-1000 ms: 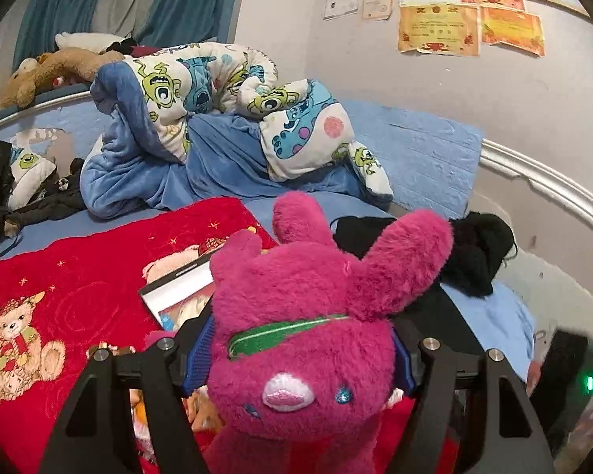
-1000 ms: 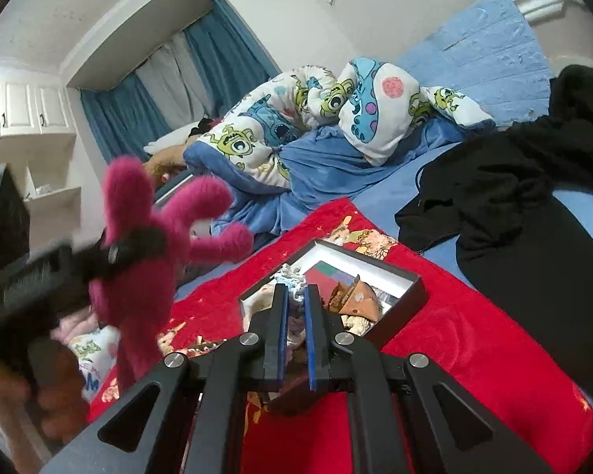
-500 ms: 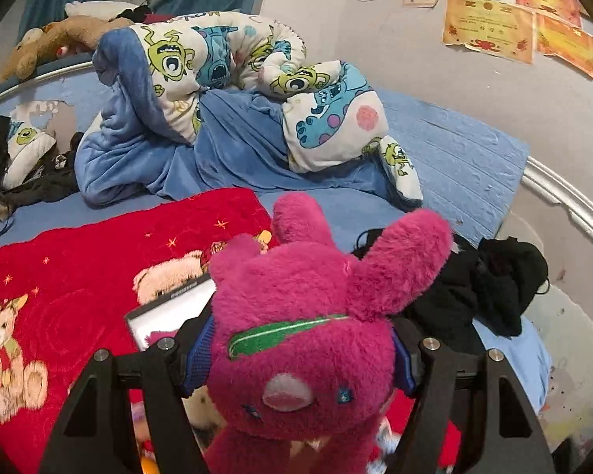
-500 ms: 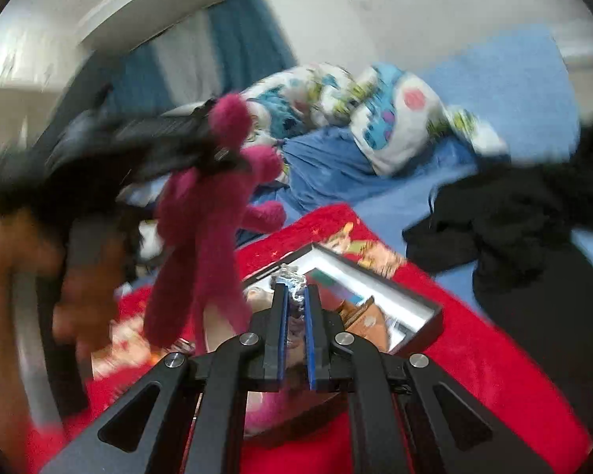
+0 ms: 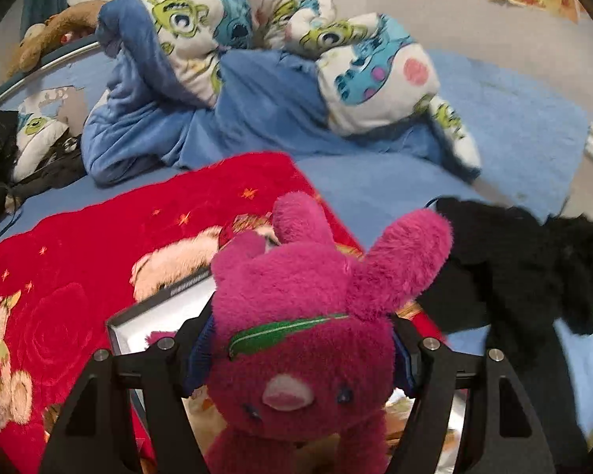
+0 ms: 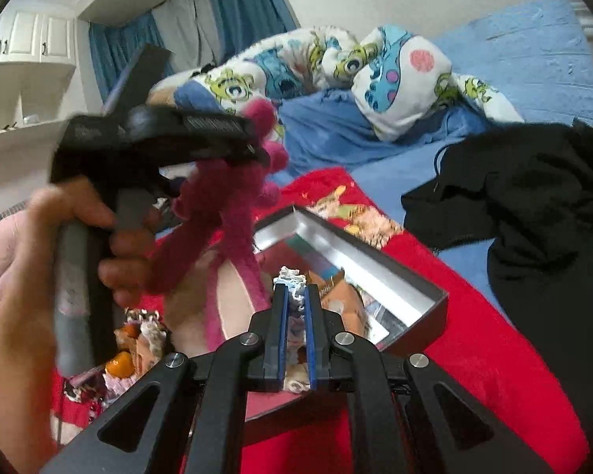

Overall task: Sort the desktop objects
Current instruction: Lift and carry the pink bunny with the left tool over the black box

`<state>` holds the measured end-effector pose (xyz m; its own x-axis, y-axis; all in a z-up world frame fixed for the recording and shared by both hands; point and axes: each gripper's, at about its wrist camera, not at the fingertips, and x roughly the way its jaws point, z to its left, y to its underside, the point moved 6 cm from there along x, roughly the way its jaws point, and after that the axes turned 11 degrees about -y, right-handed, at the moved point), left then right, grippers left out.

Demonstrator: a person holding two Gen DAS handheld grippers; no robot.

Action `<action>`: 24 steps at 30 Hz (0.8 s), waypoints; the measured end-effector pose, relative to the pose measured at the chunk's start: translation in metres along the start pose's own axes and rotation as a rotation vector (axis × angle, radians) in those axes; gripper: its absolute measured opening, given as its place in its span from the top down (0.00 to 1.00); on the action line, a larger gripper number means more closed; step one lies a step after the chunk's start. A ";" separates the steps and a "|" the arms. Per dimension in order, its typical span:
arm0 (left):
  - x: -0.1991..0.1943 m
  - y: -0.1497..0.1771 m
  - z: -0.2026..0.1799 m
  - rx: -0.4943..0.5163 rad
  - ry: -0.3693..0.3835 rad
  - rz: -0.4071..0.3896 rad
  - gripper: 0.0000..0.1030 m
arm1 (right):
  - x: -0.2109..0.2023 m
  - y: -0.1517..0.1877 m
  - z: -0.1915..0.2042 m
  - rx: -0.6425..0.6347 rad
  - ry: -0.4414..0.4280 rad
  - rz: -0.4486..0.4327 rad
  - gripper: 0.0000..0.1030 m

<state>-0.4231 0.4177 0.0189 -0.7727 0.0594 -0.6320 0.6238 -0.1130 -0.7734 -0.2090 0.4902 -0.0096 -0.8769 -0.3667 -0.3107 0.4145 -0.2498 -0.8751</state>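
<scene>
My left gripper (image 5: 298,351) is shut on a magenta plush bunny (image 5: 308,339) with a green eye patch, held above the open dark box (image 5: 138,316). In the right wrist view the left gripper (image 6: 257,150) holds the bunny (image 6: 225,205) with its legs hanging over the box (image 6: 375,260), which has a white inside and several small items. My right gripper (image 6: 295,296) is shut on a small white-and-blue frilly item (image 6: 293,276) at the box's near side.
The box lies on a red teddy-bear blanket (image 5: 79,260) on a blue bed. Black clothing (image 6: 533,197) lies to the right. A rumpled cartoon quilt (image 5: 257,39) sits behind. Small cupcake-like toys (image 6: 134,339) lie left of the box.
The left gripper has carried the bunny rightward and down, over the box. The right gripper has stayed shut in about the same place.
</scene>
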 end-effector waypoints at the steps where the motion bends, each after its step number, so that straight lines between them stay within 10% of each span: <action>1: 0.007 0.007 0.000 -0.003 0.000 0.008 0.29 | 0.000 0.002 0.001 -0.009 0.006 0.008 0.92; 24: 0.028 0.030 -0.004 0.053 -0.003 0.023 0.28 | 0.009 0.022 0.000 -0.015 0.063 0.090 0.91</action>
<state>-0.4255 0.4197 -0.0224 -0.7584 0.0537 -0.6496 0.6345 -0.1671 -0.7546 -0.2078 0.4819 -0.0317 -0.8500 -0.3300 -0.4106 0.4890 -0.2045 -0.8480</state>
